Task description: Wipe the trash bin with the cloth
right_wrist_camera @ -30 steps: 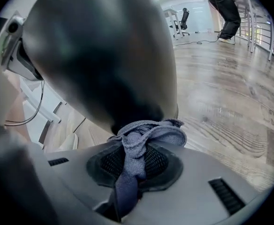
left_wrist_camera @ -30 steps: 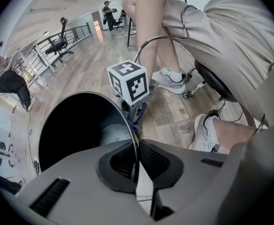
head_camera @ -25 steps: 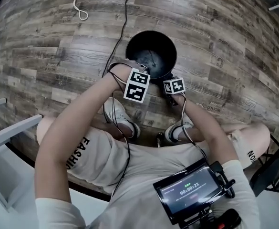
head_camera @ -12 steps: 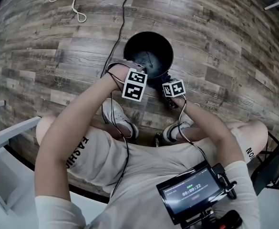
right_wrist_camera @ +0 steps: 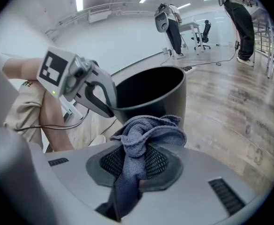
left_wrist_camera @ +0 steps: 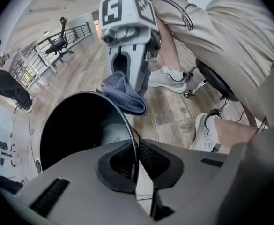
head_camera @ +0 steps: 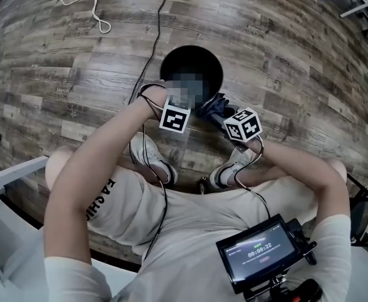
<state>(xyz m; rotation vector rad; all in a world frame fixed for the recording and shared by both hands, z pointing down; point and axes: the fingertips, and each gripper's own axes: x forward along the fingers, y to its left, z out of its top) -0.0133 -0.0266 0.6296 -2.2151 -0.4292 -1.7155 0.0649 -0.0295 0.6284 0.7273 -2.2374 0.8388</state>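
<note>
A round black trash bin stands on the wooden floor between the person's feet. My left gripper is at the bin's near rim, pointing steeply down. In the left gripper view my left gripper is shut on the thin rim of the bin. My right gripper is at the bin's right side, level with the rim, and holds a blue-grey cloth. In the right gripper view the cloth is bunched between the jaws of my right gripper, just in front of the bin's outer wall.
A black cable and a white cord lie on the floor beyond the bin. The person's shoes sit close behind it. A white frame is at the left, and a small screen is below.
My right gripper has risen with the cloth from low beside the bin up to rim level and rolled a little. The left gripper has stayed on the rim.
</note>
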